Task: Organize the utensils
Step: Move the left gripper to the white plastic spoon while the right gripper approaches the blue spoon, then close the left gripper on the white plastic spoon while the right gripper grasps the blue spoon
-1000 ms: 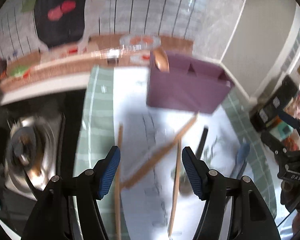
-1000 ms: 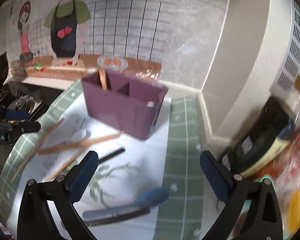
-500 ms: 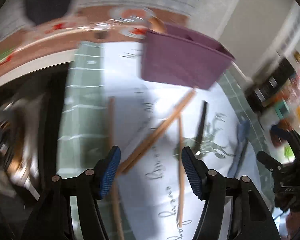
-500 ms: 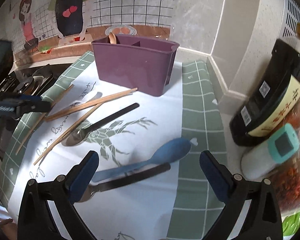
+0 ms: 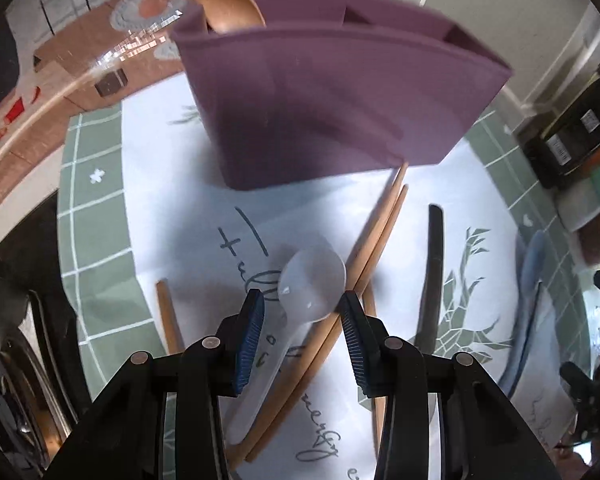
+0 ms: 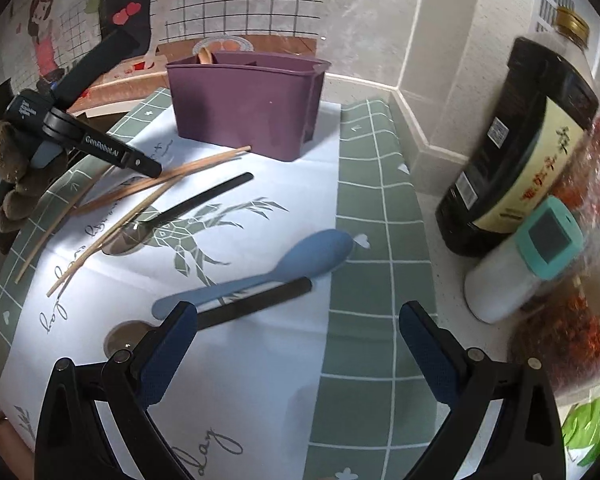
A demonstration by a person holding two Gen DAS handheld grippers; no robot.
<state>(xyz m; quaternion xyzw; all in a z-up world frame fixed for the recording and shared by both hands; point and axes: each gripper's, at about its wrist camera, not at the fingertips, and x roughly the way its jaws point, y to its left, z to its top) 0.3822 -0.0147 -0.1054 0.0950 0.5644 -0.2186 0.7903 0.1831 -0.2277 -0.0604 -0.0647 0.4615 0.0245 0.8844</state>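
- Left gripper stands half-closed around a white spoon; whether it grips is unclear. The spoon could slip onto the chopsticks.
- Purple holder waits at 12 o'clock.
- Right gripper hangs wide, empty, above the blue spoon.

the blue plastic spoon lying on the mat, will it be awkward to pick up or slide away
The blue plastic spoon looks light and stiff, so it should lift easily. Its smooth, rounded handle may slip between pads. It lies flat against the black-handled metal spoon on the printed mat, so a low pinch might nudge both.
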